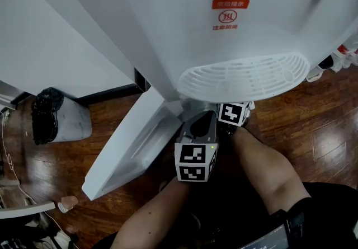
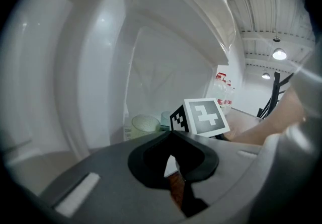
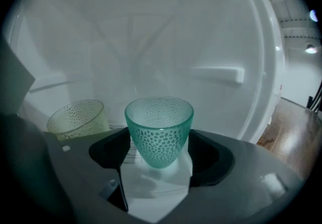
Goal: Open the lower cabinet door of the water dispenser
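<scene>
The white water dispenser [image 1: 184, 24] fills the head view. Its lower cabinet door [image 1: 126, 150] stands swung out to the left. Both grippers reach under the drip tray [image 1: 243, 77] into the cabinet, and their fingertips are hidden there. My right gripper [image 3: 158, 153] is shut on a teal dimpled cup [image 3: 159, 130], held upright just above the white cabinet floor [image 3: 156, 193]. A pale yellow-green cup [image 3: 80, 117] stands to its left. My left gripper [image 2: 173, 166] has a narrow gap between its jaws and nothing in it. It looks past the right gripper's marker cube [image 2: 204, 116] at both cups.
A grey bin with a black bag [image 1: 56, 116] stands on the wooden floor [image 1: 313, 125] left of the dispenser. Cables and clutter [image 1: 22, 214] lie at the lower left. The person's forearms [image 1: 268, 167] come in from the bottom. The cabinet's back wall [image 3: 151, 47] is close behind the cups.
</scene>
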A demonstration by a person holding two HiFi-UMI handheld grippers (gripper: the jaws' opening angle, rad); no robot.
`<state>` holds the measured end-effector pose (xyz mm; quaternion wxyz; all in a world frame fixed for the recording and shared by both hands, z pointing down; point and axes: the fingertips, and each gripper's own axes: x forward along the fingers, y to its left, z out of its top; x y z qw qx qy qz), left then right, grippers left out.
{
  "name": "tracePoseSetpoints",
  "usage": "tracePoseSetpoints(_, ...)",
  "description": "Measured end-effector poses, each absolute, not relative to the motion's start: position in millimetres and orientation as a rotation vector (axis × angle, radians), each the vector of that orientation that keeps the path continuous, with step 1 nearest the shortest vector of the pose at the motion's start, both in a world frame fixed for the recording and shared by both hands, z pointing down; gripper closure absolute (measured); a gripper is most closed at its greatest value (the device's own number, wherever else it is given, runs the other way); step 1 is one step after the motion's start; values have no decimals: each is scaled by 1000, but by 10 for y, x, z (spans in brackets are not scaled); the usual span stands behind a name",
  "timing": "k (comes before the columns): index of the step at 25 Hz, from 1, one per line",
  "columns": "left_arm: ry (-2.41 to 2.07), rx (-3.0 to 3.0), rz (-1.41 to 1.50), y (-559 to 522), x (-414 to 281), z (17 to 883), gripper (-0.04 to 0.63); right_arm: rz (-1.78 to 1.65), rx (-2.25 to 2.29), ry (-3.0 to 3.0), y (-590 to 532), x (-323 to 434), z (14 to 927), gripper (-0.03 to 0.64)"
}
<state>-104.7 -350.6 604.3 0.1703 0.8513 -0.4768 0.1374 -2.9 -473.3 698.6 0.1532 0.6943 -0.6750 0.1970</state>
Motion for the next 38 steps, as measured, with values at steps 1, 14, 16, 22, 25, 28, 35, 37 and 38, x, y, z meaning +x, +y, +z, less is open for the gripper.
tracePoseSetpoints(1, -1352, 2417, 388, -3500, -1058, 6043, 508, 570, 1981, -1952, -4748, -54, 6990, 256)
tracePoseSetpoints(14, -1326, 2451, 415, -3432, -1102, 6030, 508, 575, 1896, -1923, -4499, -3, 6996, 272)
tracePoseSetpoints(16, -1309, 2484, 444, -3384, -1071, 6010, 508, 562, 1870, -1949, -4406, -18, 6951, 270)
tracePoseSetpoints(22, -1278, 2564, 496, -3257, -1006, 5852, 508, 576, 1817, -2014, -4112, -42, 6765, 270)
tracePoseSetpoints(25, -1287, 2560, 495, -3205, -1042, 5755, 508, 555, 1797, -2061, -3991, -79, 6593, 270)
tracePoseSetpoints(28, -1288, 2579, 507, -3181, -1043, 5628, 505, 578, 1793, -2081, -3869, -52, 6445, 270)
tracePoseSetpoints(35, -1273, 2641, 544, -3186, -1019, 5199, 485, 556, 1769, -2162, -3572, 28, 5911, 270)
tracePoseSetpoints(37, -1243, 2688, 604, -3153, -980, 5039, 479, 533, 1747, -2185, -3466, 52, 5714, 268)
tracePoseSetpoints(38, -1217, 2707, 630, -3122, -957, 4947, 476, 525, 1736, -2197, -3412, 60, 5614, 268)
